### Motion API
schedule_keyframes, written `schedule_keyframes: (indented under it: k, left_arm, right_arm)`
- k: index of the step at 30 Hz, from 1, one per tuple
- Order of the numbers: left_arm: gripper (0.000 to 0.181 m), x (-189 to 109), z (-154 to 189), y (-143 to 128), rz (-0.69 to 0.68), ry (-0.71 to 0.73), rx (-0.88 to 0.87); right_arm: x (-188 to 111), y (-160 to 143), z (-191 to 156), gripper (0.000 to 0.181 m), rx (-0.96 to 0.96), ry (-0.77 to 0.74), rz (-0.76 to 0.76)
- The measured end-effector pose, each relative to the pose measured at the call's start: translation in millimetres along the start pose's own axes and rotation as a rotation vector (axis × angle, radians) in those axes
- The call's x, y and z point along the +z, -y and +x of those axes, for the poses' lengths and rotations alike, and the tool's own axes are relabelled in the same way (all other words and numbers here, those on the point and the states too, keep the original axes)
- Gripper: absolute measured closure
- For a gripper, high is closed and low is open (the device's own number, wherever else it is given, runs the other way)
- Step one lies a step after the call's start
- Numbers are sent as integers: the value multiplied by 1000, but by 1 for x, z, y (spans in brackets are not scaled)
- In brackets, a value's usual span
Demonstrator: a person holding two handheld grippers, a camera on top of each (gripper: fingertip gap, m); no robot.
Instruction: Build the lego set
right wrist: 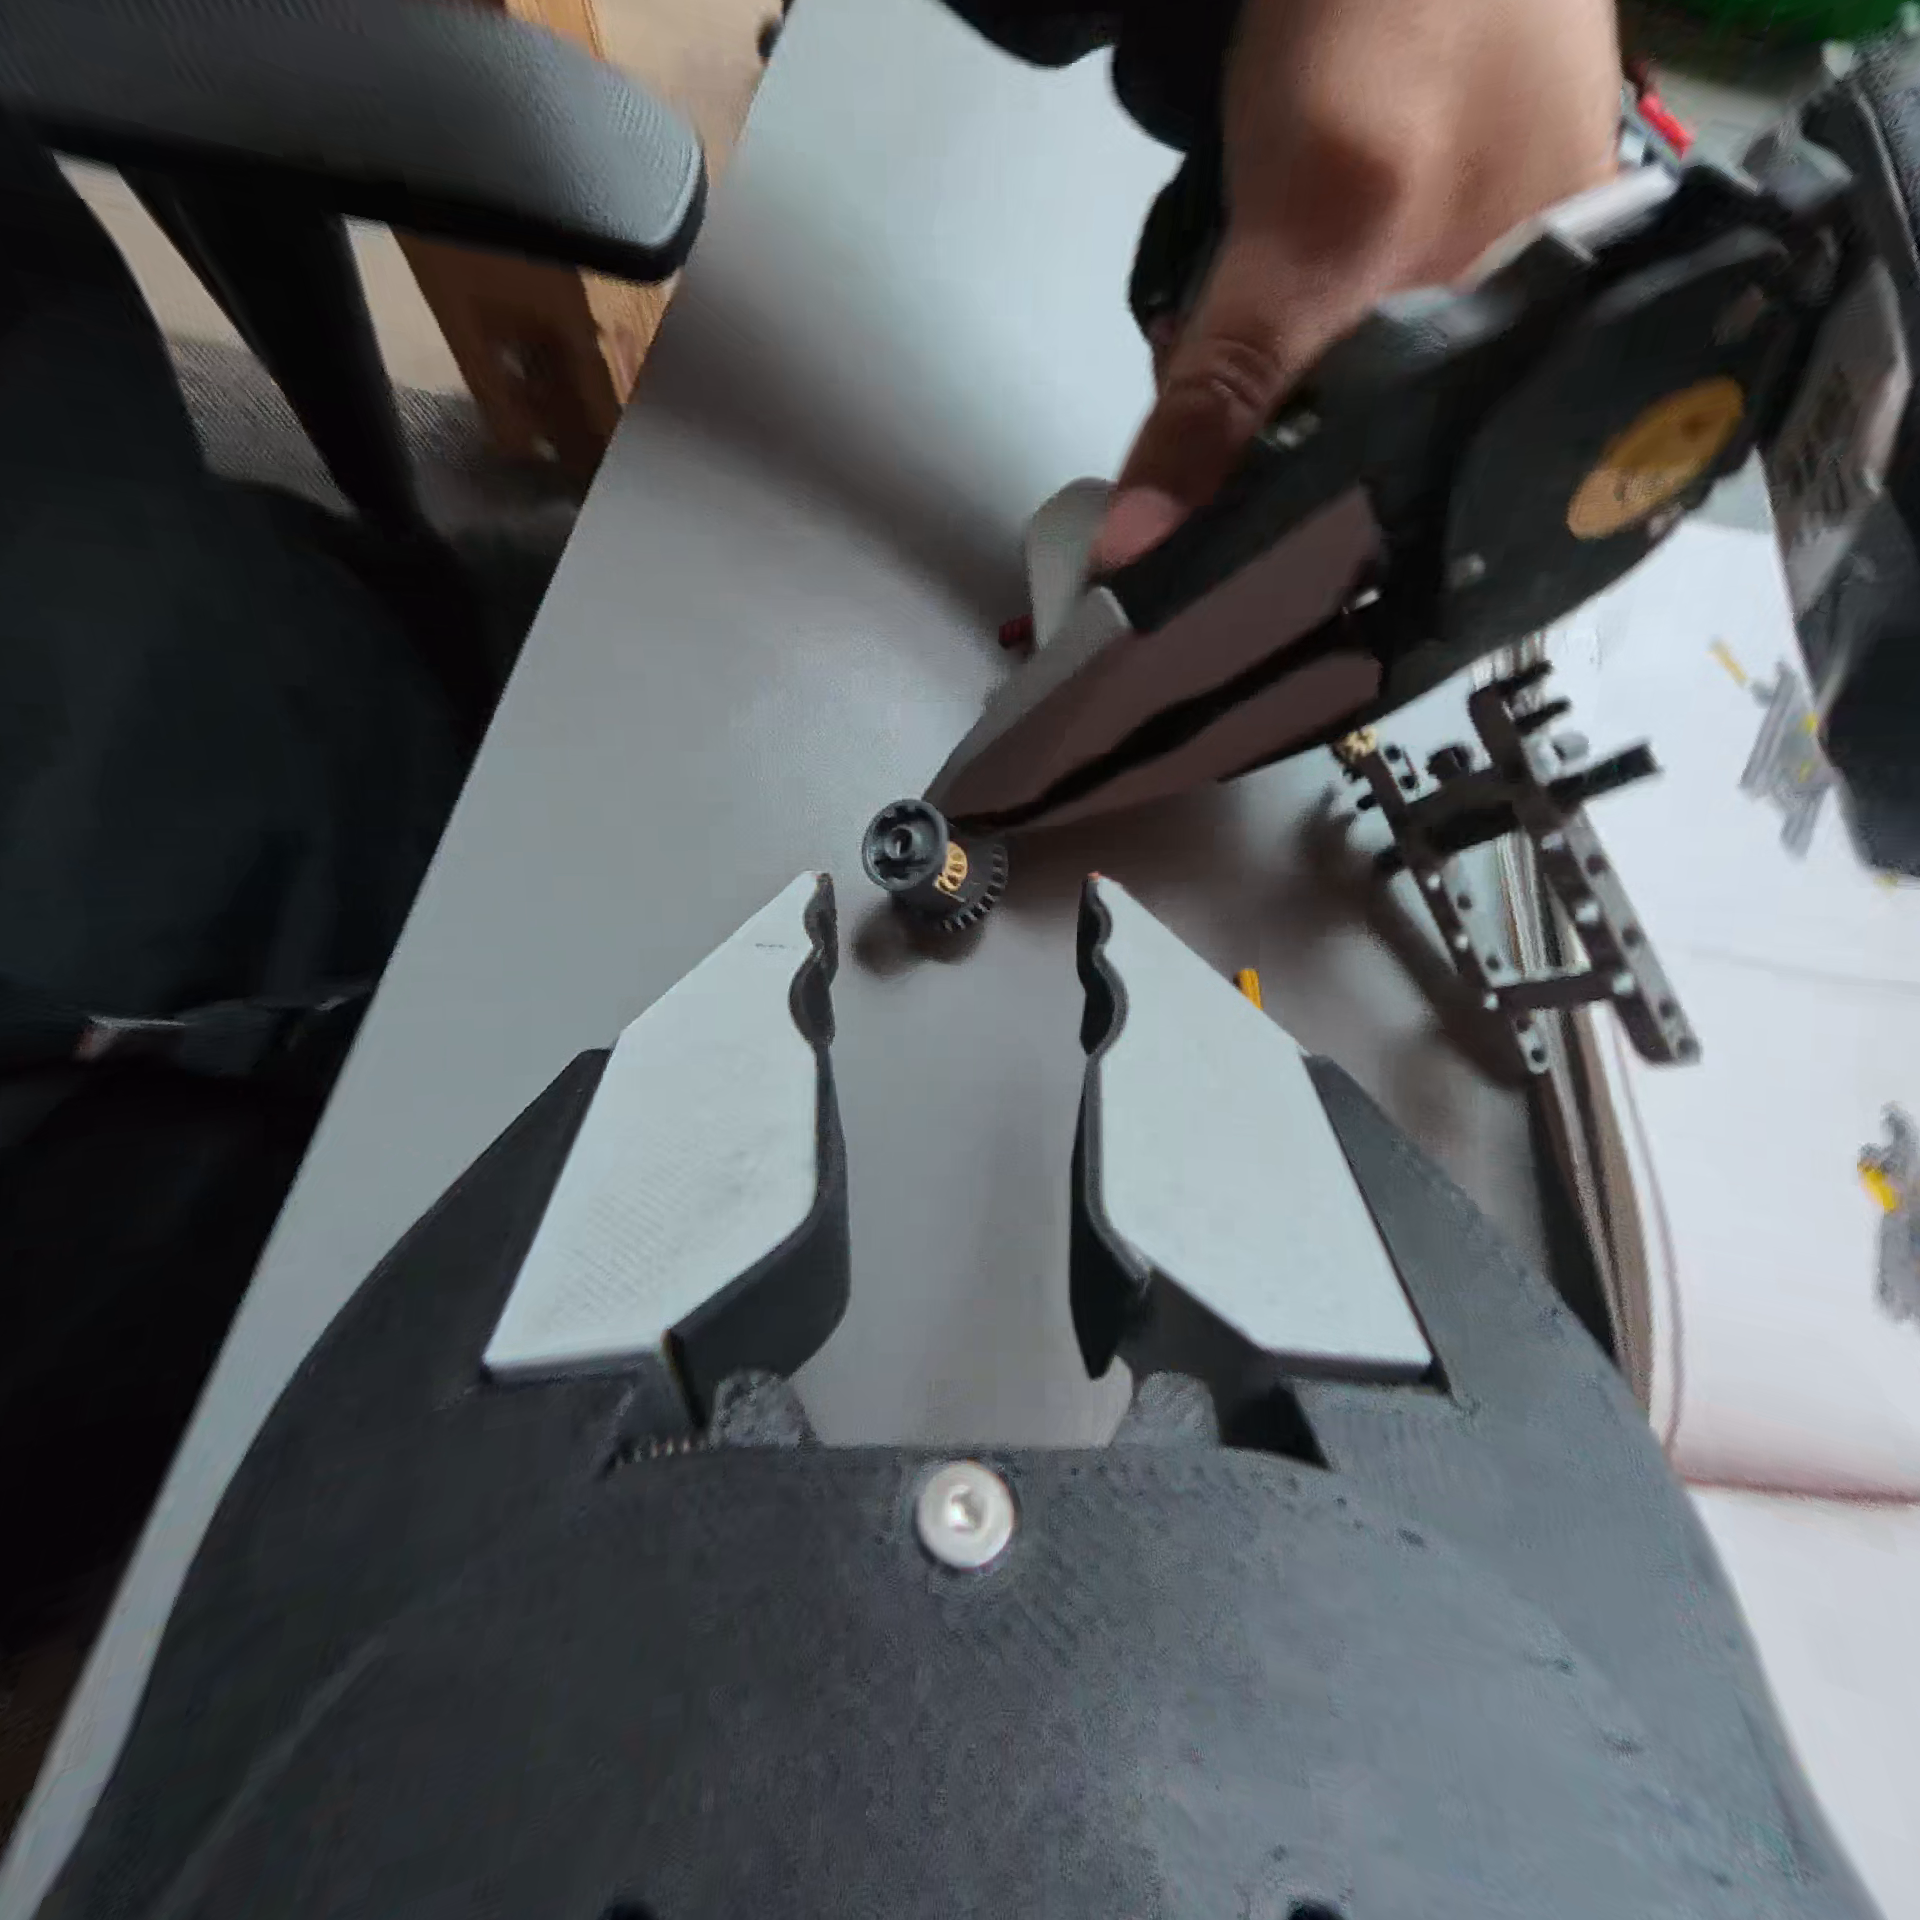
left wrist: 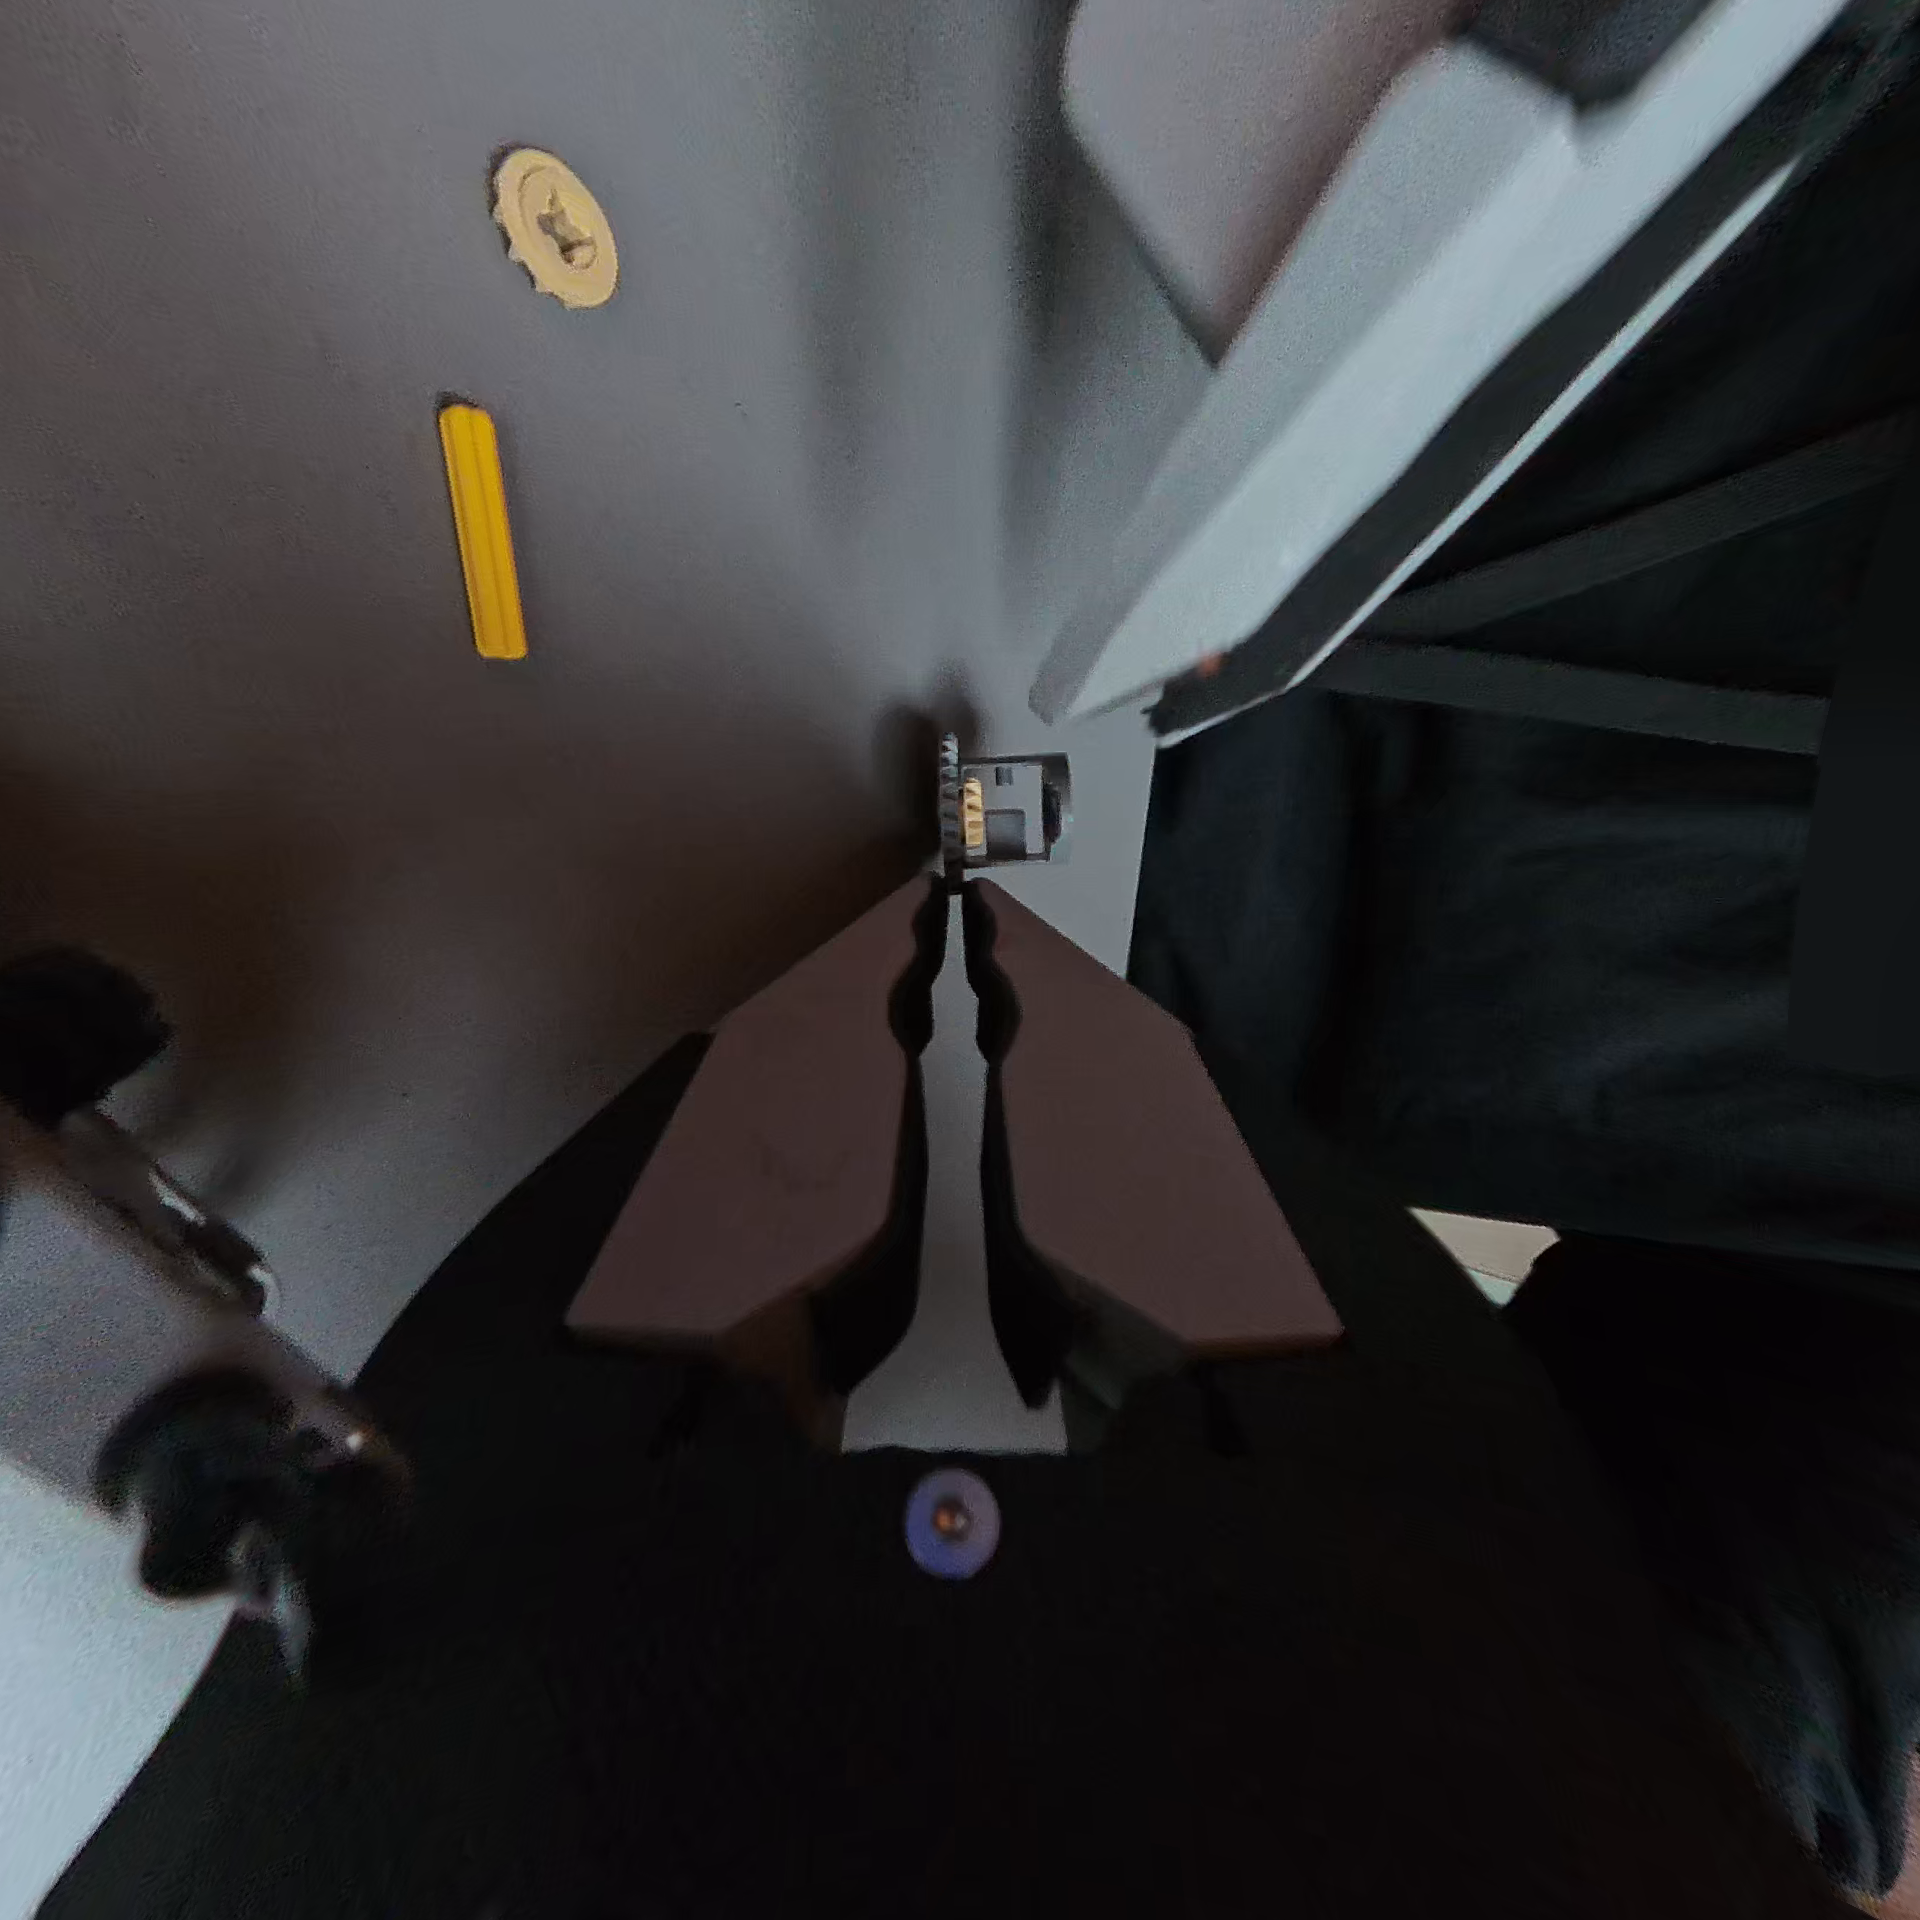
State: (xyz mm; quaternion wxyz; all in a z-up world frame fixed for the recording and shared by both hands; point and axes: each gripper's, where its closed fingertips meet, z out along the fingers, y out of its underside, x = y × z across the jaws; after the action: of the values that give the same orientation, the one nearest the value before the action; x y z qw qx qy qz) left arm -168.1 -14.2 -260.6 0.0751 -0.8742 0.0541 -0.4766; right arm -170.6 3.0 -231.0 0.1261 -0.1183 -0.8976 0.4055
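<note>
A small black gear piece with a tan inner gear (right wrist: 930, 862) sits at the table surface, close to the table's edge. My left gripper (left wrist: 951, 883) is shut, its tips pinching the toothed rim of the gear piece (left wrist: 997, 805). In the right wrist view the left gripper (right wrist: 951, 816) comes in from the upper right, held by a hand (right wrist: 1351, 229). My right gripper (right wrist: 956, 894) is open and empty, its fingertips just short of the gear piece on either side. A black Technic frame (right wrist: 1507, 831) lies to the right.
A yellow axle (left wrist: 483, 530) and a tan gear (left wrist: 556, 229) lie loose on the grey table (right wrist: 779, 520). White paper (right wrist: 1766, 1091) with small parts lies at the right. A chair armrest (right wrist: 364, 135) stands beyond the table's left edge. A small red part (right wrist: 1013, 631) lies farther back. My left and right fingertips are right by each other.
</note>
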Motion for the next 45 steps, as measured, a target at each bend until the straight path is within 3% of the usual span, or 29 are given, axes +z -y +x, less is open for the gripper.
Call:
schedule_keyframes:
  k: [6, 11, 17, 25, 36, 45]
  left_arm:
    - [181, 2, 0, 1, 30, -41, -32]
    - [181, 3, 1, 2, 43, -71, -39]
    - [181, 4, 0, 3, 52, -90, -39]
    - [175, -5, 0, -6, 92, -101, -36]
    - [173, -14, -2, -29, 139, 83, -27]
    - [172, -18, 7, -36, 226, 115, -28]
  right_arm:
    - [20, 2, -12, 149, -158, -50, -32]
    - [27, -8, -10, 163, -166, -64, -71]
    - [28, -8, -9, 163, -130, -44, -54]
    - [26, -12, -1, 164, 66, 35, -24]
    - [29, -15, 1, 158, 133, 68, -31]
    - [19, -13, 3, 148, 143, 63, -8]
